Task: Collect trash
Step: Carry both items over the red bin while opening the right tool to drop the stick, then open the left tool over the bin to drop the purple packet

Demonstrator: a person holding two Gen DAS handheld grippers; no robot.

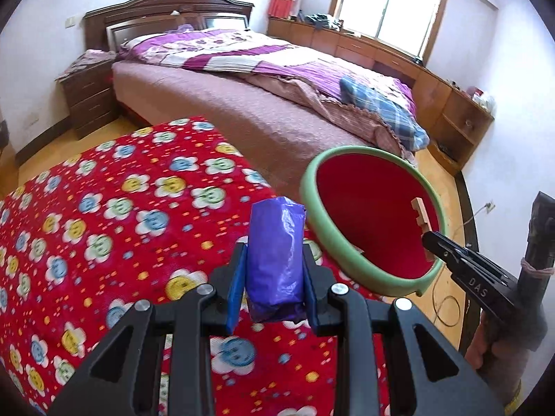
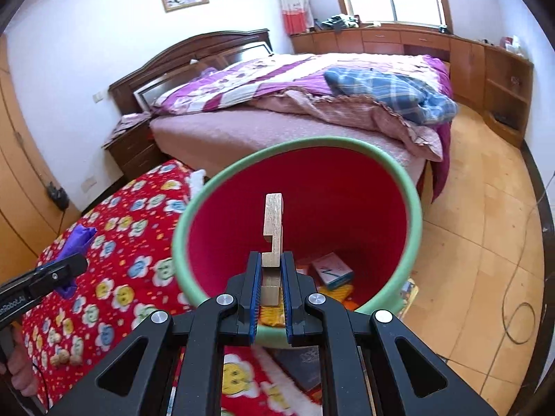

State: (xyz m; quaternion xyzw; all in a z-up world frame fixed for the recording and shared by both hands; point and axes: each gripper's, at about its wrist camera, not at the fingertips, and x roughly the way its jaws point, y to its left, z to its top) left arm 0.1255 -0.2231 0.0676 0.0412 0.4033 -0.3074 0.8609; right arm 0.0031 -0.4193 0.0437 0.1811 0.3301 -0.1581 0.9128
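Observation:
My left gripper [image 1: 274,253] is shut on a purple plastic wrapper [image 1: 275,260], held upright above the red flowered cloth [image 1: 104,215]. To its right stands a round bin [image 1: 312,208] with a green rim and red inside. My right gripper [image 2: 271,260] is shut on a notched wooden piece [image 2: 274,222], held over the bin's mouth [image 2: 409,208]. Inside the bin [image 2: 333,270] lie a small box and other scraps. The right gripper [image 1: 433,242] also shows at the bin's right rim in the left wrist view, and the left gripper [image 2: 74,263] with the wrapper [image 2: 78,239] appears at the left of the right wrist view.
A bed [image 1: 263,104] with a purple quilt and a blue plaid cloth [image 2: 392,90] lies behind the bin. A dark nightstand [image 1: 86,97] stands at the left, wooden cabinets [image 2: 485,62] line the window wall. Cables [image 2: 520,312] trail on the wooden floor at right.

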